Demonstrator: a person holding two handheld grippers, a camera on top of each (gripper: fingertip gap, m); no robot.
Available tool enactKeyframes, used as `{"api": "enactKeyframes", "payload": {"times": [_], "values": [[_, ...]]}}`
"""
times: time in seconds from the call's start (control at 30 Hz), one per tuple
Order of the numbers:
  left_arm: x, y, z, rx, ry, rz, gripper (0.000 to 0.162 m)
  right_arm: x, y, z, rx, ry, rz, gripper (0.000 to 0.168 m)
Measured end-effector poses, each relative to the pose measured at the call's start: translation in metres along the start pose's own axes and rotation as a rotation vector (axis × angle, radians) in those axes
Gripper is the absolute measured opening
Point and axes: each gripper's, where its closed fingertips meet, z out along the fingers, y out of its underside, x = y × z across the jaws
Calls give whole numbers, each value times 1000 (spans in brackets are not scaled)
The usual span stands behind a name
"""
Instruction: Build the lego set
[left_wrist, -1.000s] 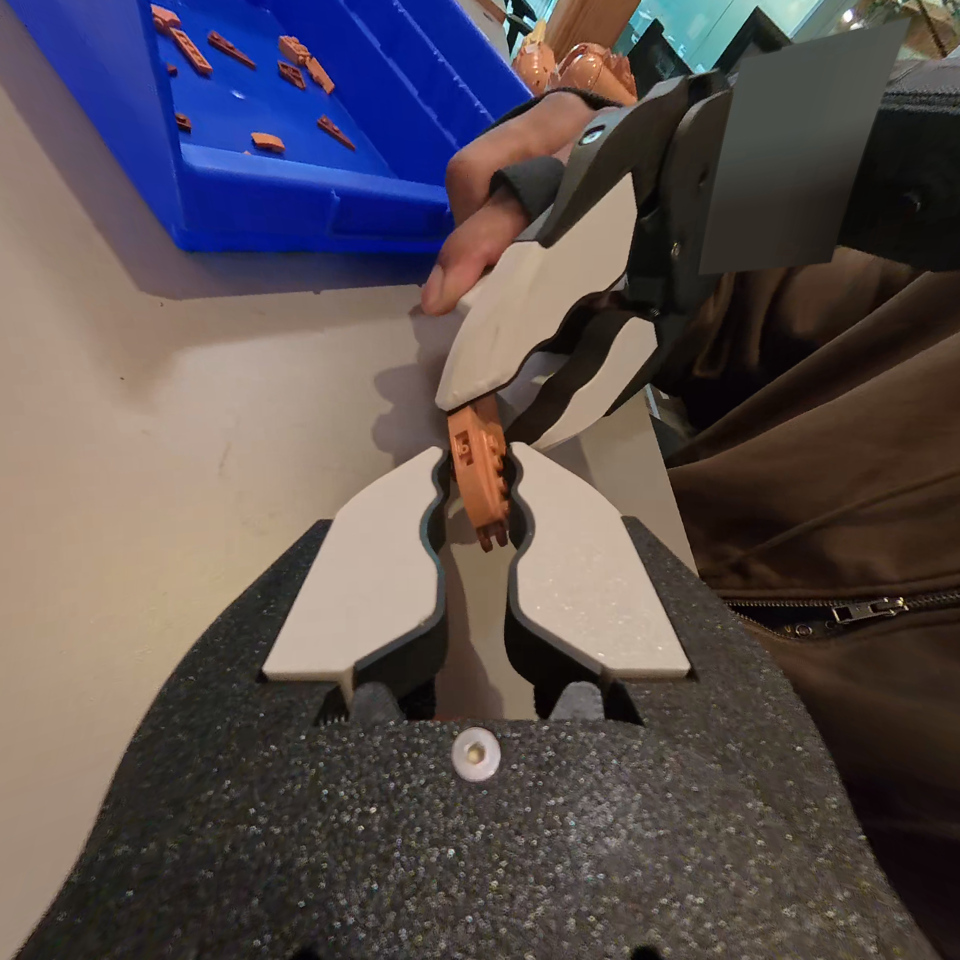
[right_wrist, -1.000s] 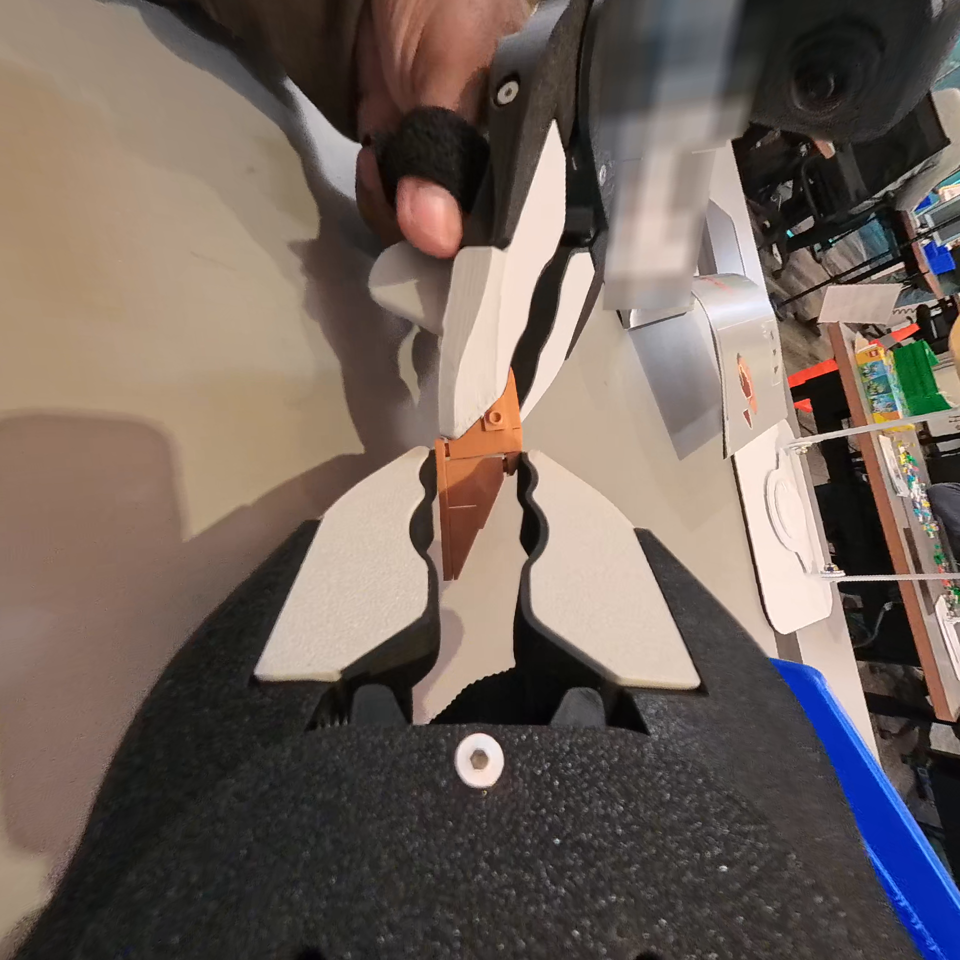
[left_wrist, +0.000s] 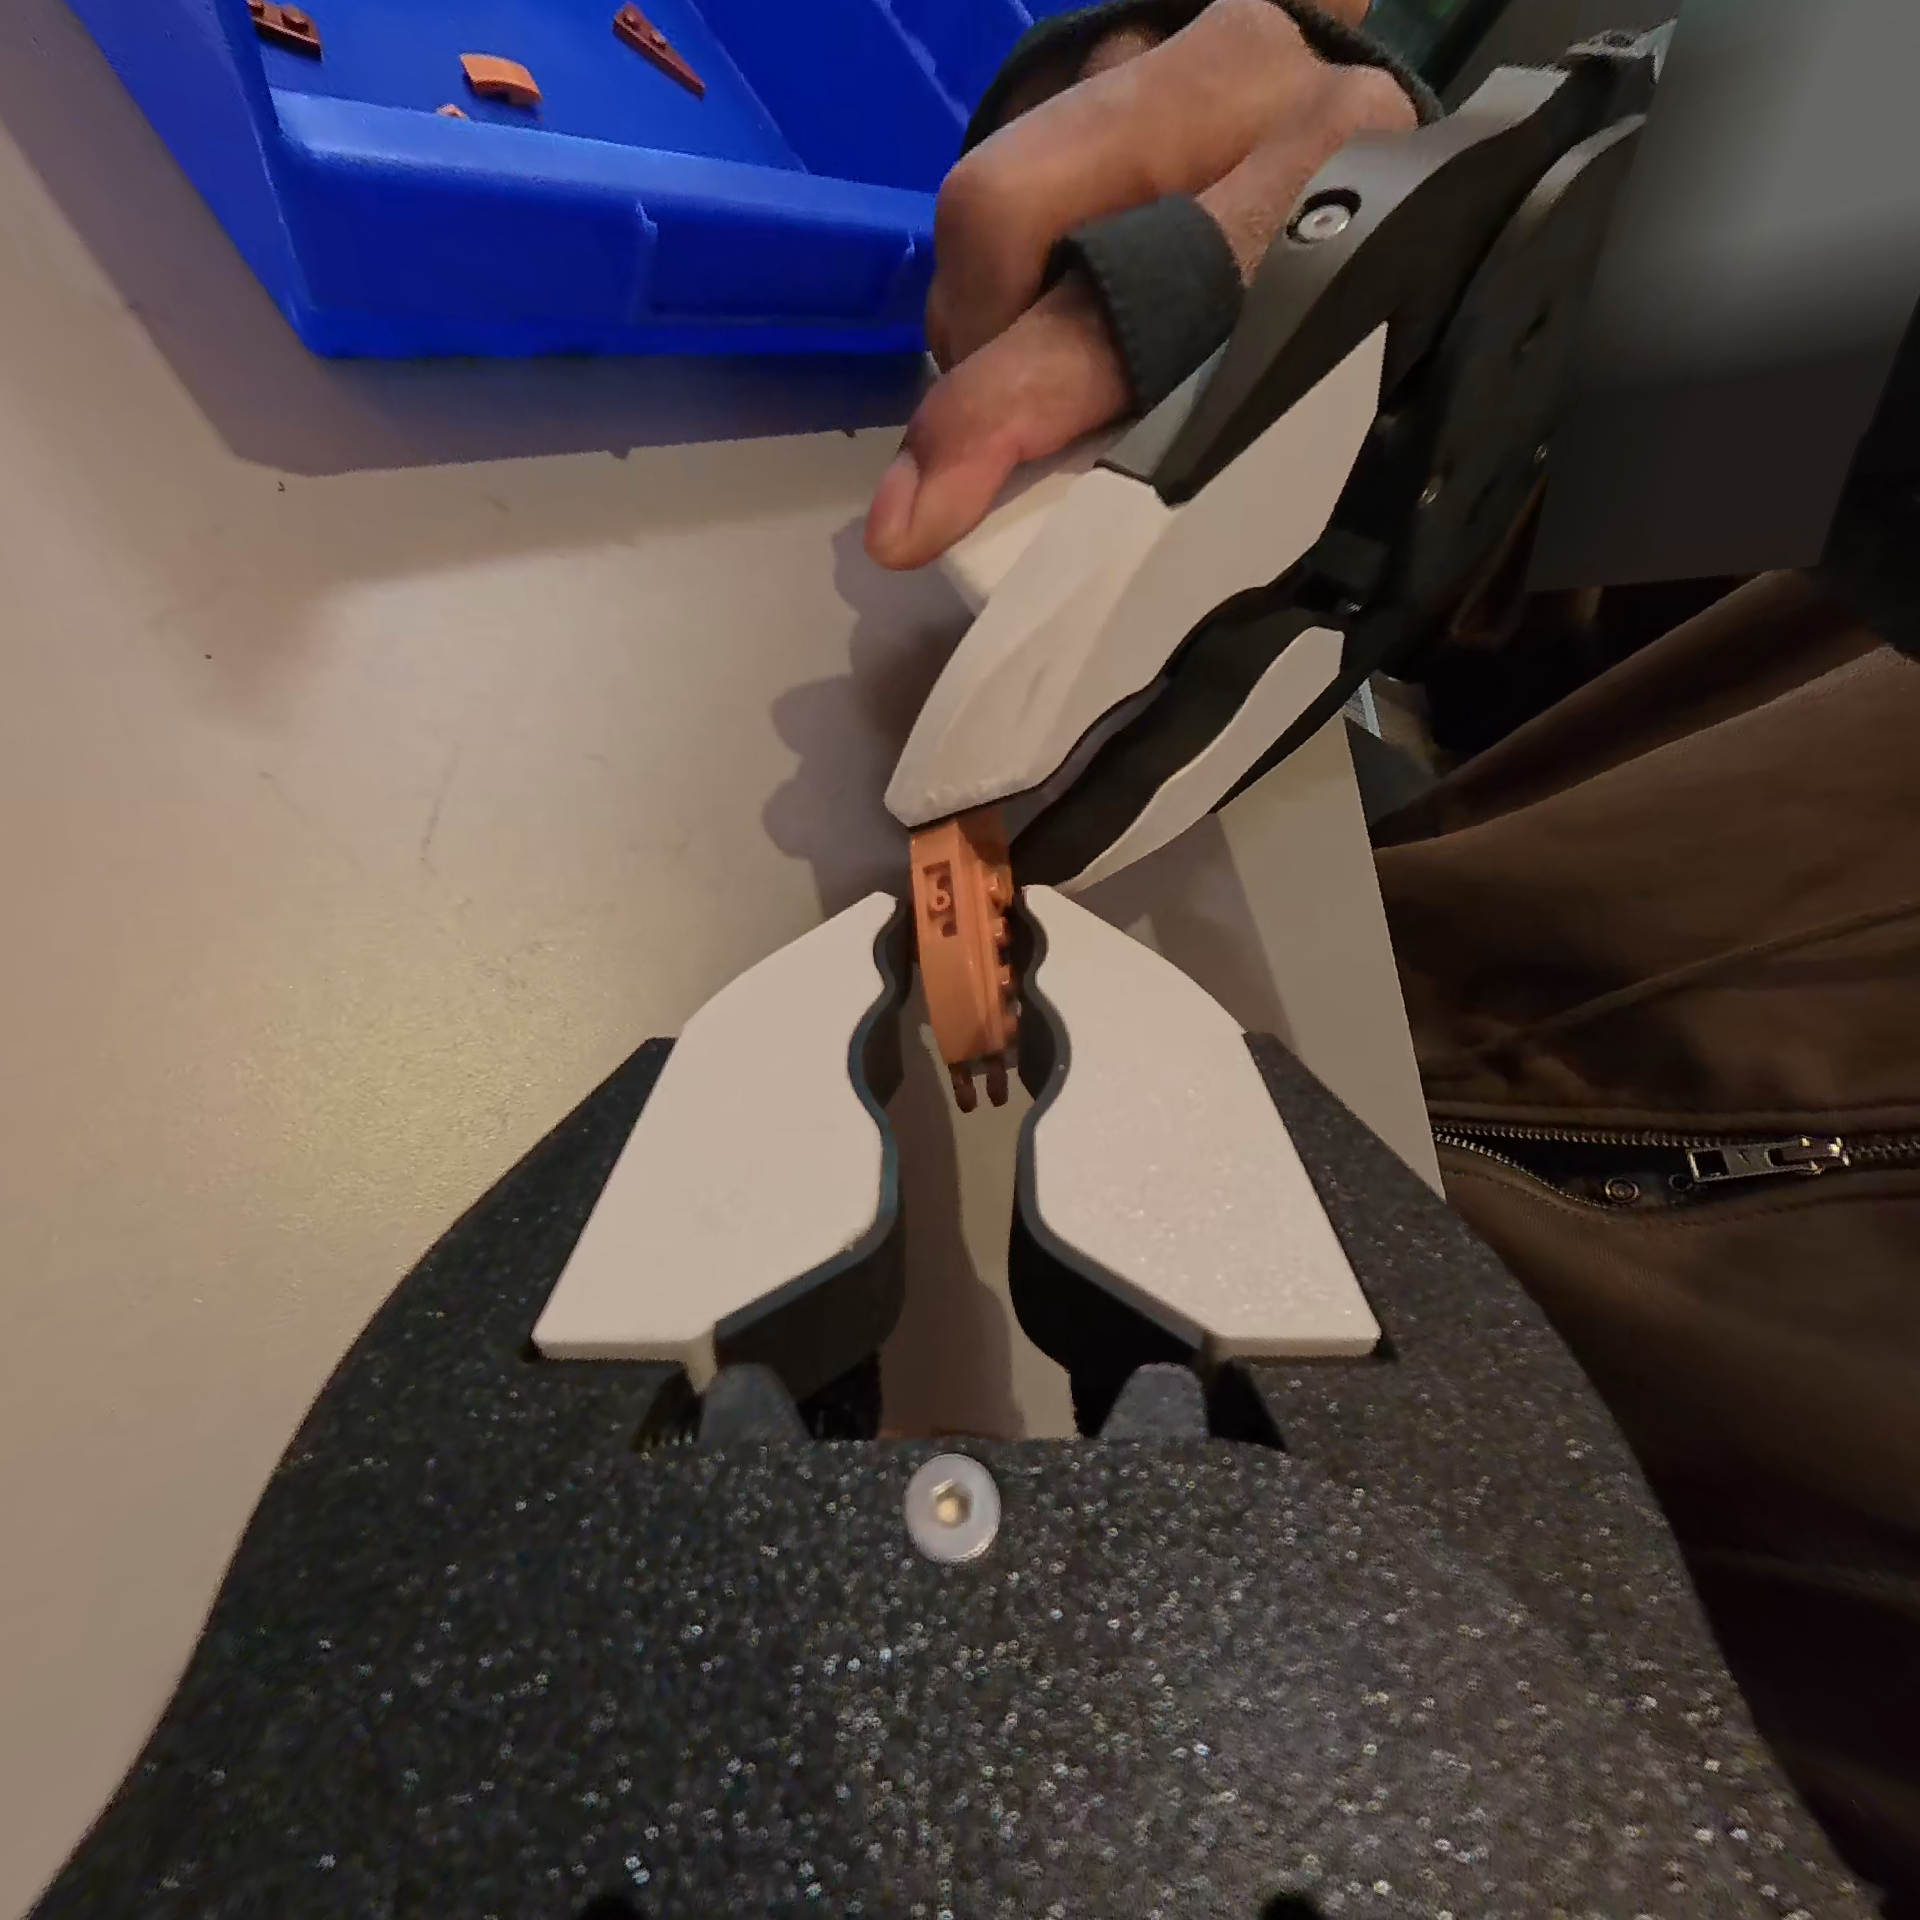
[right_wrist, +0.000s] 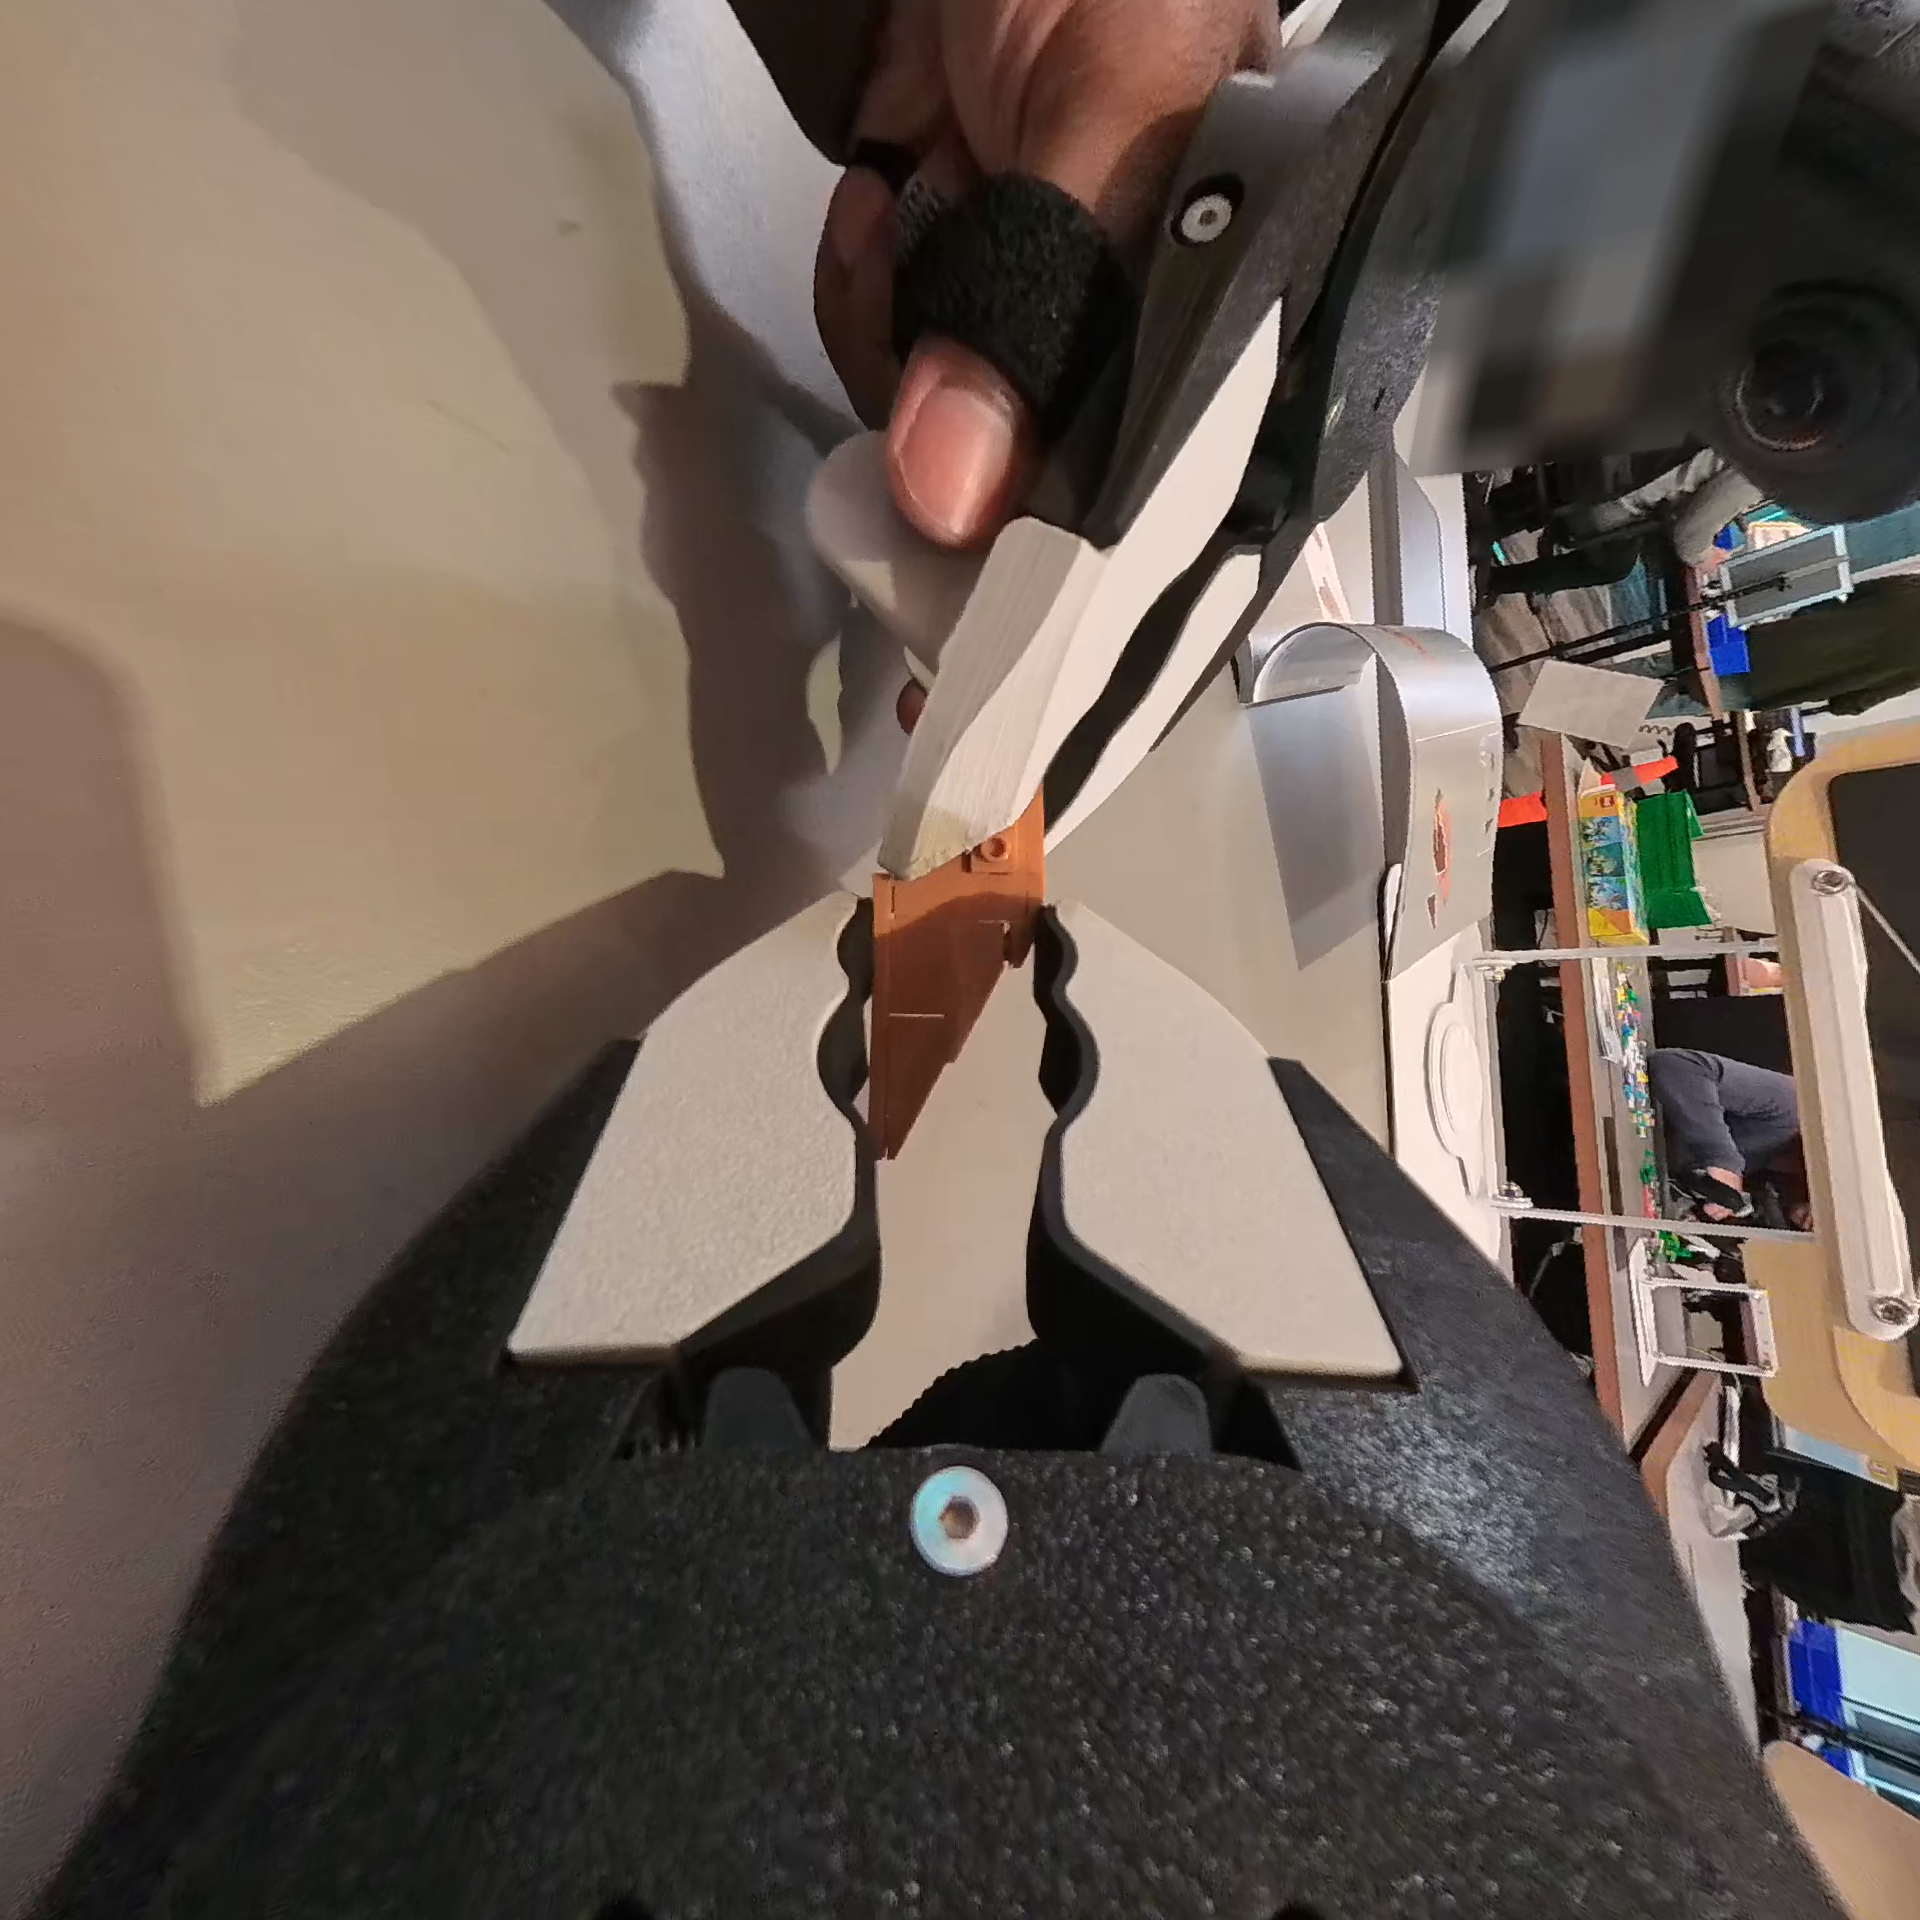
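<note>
Pale beige table (left_wrist: 312, 831) fills the left wrist view, a brown zipped jacket (left_wrist: 1662, 1039) crowding in at the right. Over in the right wrist view, a curved silver stand (right_wrist: 1382, 748) sits on the tabletop, with cluttered workbenches (right_wrist: 1621, 935) well beyond it.

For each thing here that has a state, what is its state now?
Left hand-held gripper: shut on the orange lego assembly.
Right hand-held gripper: shut on the same assembly.
Orange lego assembly: held in the air between both.
Blue bin: open, loose orange pieces inside.
Jacket zipper: closed.
</note>
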Motion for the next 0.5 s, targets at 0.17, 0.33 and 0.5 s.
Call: {"api": "enactKeyframes", "payload": {"times": [0.17,0.33,0.5], "values": [[-1,1,1,-6,0,-2,18,-1,1,0,-1,-15,0,30],[-2,3,4,-17,1,-13,18,-3,3,2,-13,-29,-4,30],[-3,4,5,-17,6,-25,17,-5,4,2,-18,-36,-6,29]]}}
